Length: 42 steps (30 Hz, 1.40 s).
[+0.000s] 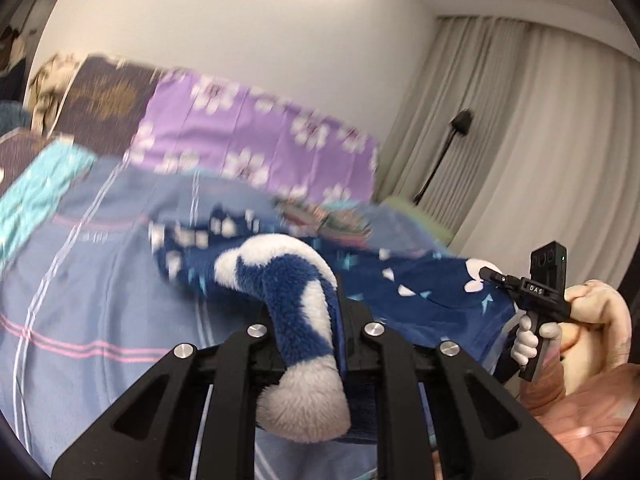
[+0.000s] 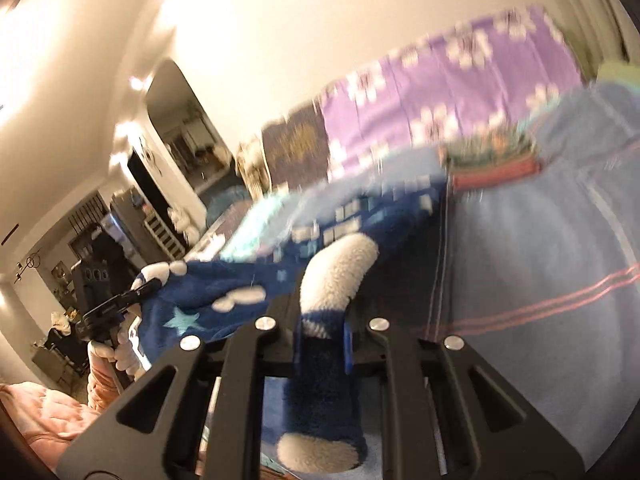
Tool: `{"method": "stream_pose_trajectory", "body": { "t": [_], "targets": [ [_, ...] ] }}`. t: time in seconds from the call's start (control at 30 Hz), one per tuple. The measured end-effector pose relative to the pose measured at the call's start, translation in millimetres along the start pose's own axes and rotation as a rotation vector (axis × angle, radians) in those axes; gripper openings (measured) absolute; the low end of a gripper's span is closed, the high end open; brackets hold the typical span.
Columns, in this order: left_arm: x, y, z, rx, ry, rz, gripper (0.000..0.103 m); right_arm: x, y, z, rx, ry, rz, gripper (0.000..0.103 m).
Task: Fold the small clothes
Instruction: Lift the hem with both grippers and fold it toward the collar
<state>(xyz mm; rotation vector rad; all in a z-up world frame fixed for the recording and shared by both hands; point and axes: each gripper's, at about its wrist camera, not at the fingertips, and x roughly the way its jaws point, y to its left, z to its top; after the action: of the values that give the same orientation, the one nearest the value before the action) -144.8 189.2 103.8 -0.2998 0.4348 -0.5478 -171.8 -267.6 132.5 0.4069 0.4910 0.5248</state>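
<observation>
A small fluffy garment (image 1: 280, 280), dark blue with white patches and pale stars, hangs stretched between both grippers above a blue striped bedsheet (image 1: 100, 264). My left gripper (image 1: 310, 312) is shut on one fleecy edge of it. My right gripper (image 2: 322, 320) is shut on the opposite edge (image 2: 324, 344). The garment's span shows in the right wrist view (image 2: 224, 284). The right gripper appears in the left wrist view (image 1: 490, 274), clamped on the cloth's corner. The left gripper appears in the right wrist view (image 2: 150, 286), also clamped on the cloth. Both views are motion-blurred.
A purple flowered cloth (image 1: 256, 136) lies along the wall behind the sheet. A small folded multicoloured item (image 1: 332, 220) rests on the bed beyond the garment. Curtains and a black stand (image 1: 444, 156) are at the right. Shelves and a mirror (image 2: 176, 128) stand in the room's left part.
</observation>
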Motion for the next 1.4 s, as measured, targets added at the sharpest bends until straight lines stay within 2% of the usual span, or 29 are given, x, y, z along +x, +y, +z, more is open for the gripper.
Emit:
{"method": "stream_pose_trajectory", "body": {
  "t": [0.1, 0.17, 0.23, 0.33, 0.4, 0.5, 0.73, 0.87, 0.97, 1.07, 1.13, 1.23, 1.27, 1.3, 1.33, 1.4],
  "targets": [
    [-18, -17, 2, 0.052, -0.046, -0.001, 0.016, -40, 7, 4, -0.044, -0.081, -0.047, 0.015],
    [-13, -18, 0, 0.063, -0.040, 0.014, 0.016, -42, 3, 5, -0.060, -0.073, -0.085, 0.016],
    [6, -7, -5, 0.027, 0.000, 0.041, 0.016, -20, -13, 0, -0.017, -0.026, -0.092, 0.016],
    [36, 11, -15, 0.000, 0.063, 0.124, 0.016, 13, -28, -5, 0.006, 0.025, -0.118, 0.016],
    [48, 23, -16, -0.031, 0.081, 0.133, 0.016, 32, -40, -5, 0.019, 0.044, -0.133, 0.016],
    [59, 33, -11, -0.052, 0.077, 0.140, 0.016, 54, -52, 1, 0.050, 0.042, -0.133, 0.017],
    [91, 46, 21, -0.029, 0.071, 0.155, 0.016, 98, -68, 35, 0.050, 0.024, -0.108, 0.017],
    [123, 73, 42, -0.060, 0.070, 0.187, 0.017, 138, -88, 57, 0.074, 0.036, -0.099, 0.018],
    [167, 105, 38, -0.103, 0.137, 0.237, 0.020, 190, -120, 57, 0.126, 0.116, -0.171, 0.020],
    [220, 134, 10, -0.108, 0.272, 0.334, 0.022, 243, -152, 31, 0.137, 0.255, -0.289, 0.021],
    [240, 149, -13, -0.138, 0.333, 0.375, 0.025, 256, -159, 14, 0.117, 0.290, -0.344, 0.024],
    [231, 151, -17, -0.143, 0.298, 0.350, 0.031, 248, -152, 9, 0.063, 0.277, -0.352, 0.030],
    [226, 152, -15, -0.157, 0.293, 0.335, 0.036, 243, -149, 12, 0.041, 0.275, -0.378, 0.035],
    [217, 153, -12, -0.179, 0.281, 0.319, 0.039, 239, -146, 14, 0.021, 0.268, -0.411, 0.045],
    [211, 153, -10, -0.185, 0.274, 0.310, 0.039, 232, -141, 18, -0.012, 0.254, -0.454, 0.050],
    [201, 148, -7, -0.181, 0.258, 0.306, 0.040, 219, -129, 26, -0.046, 0.216, -0.495, 0.049]
  ]
}}
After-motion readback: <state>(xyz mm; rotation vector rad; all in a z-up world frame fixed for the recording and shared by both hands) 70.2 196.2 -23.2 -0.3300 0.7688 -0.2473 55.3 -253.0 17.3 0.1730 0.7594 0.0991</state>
